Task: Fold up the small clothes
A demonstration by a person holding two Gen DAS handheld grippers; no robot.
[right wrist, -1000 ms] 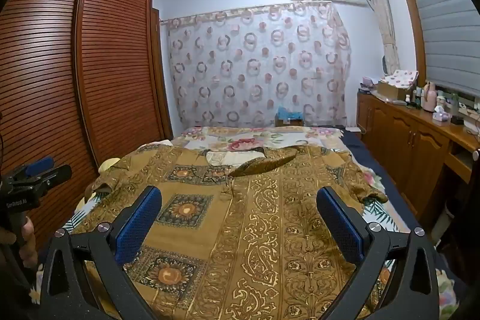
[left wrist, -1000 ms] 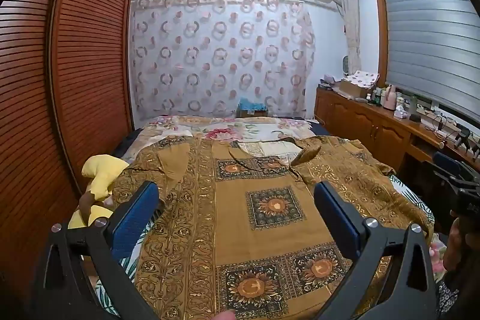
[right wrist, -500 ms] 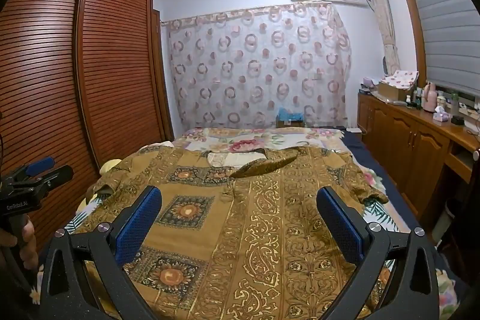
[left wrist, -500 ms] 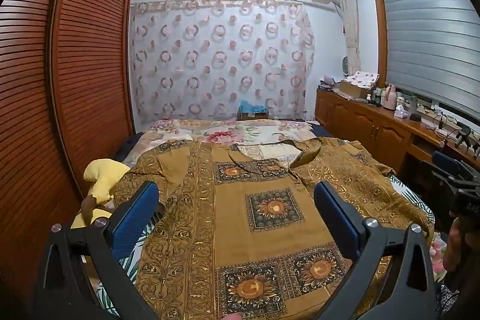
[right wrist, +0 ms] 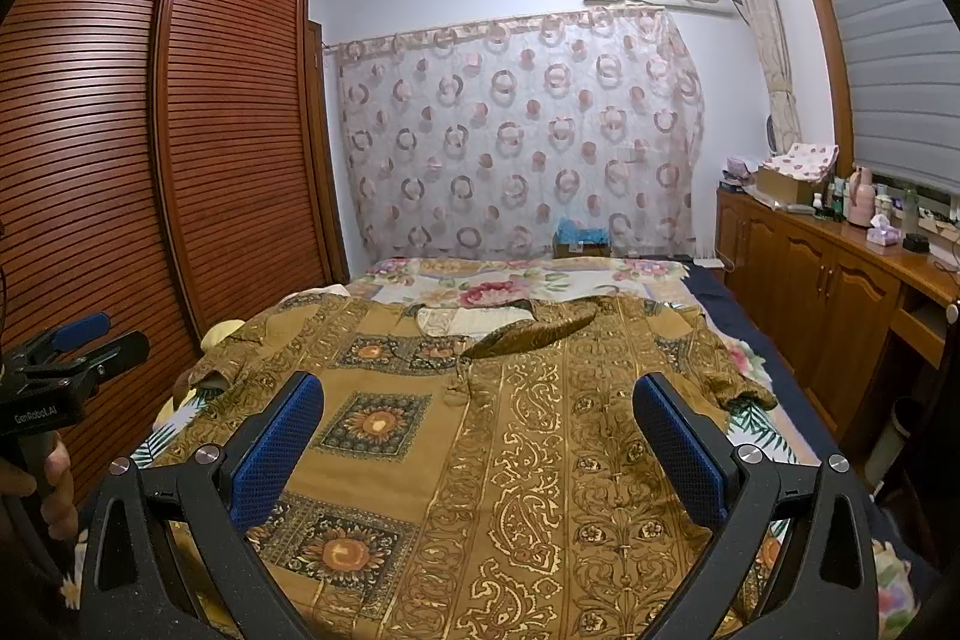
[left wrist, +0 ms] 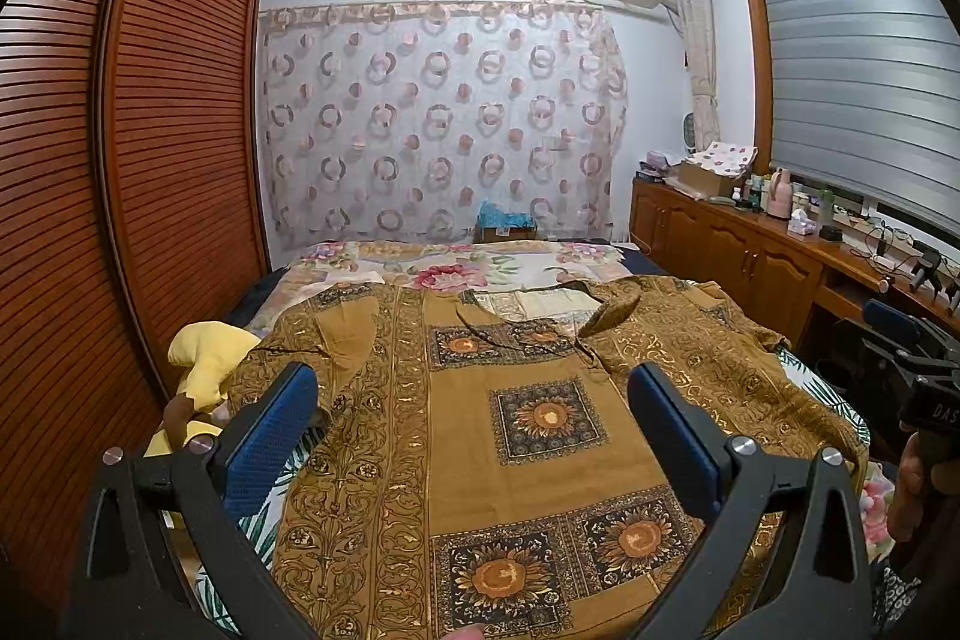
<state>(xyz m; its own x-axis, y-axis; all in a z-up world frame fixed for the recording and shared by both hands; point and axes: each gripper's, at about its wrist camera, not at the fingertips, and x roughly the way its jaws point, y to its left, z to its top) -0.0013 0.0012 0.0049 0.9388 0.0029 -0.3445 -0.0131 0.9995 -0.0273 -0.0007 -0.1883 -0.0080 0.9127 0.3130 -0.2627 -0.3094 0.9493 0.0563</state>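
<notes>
Since the earlier frames almost nothing has moved: only the left view has tilted a little, so the shirt sits slightly lower in it, and the right view is the same.

Our left gripper [left wrist: 471,436] is spread wide and holds nothing; its blue pads [left wrist: 270,439] hang above the cloth. Our right gripper [right wrist: 477,445] is equally wide and empty.

Beyond both, the brown and gold patterned shirt [left wrist: 528,436] lies flat on the bed [left wrist: 456,271], face up, collar [right wrist: 531,331] at the far end and both sleeves spread out. A yellow soft toy [left wrist: 207,358] lies just beside the left sleeve [left wrist: 300,358], near the louvred wardrobe [left wrist: 150,160].

We judge that folding is not yet started. To do it well, we should lower each gripper to one side edge, pinch only the shirt fabric and not the floral bedsheet under it, and bring the sleeves inward evenly so the body stays smooth.
</notes>
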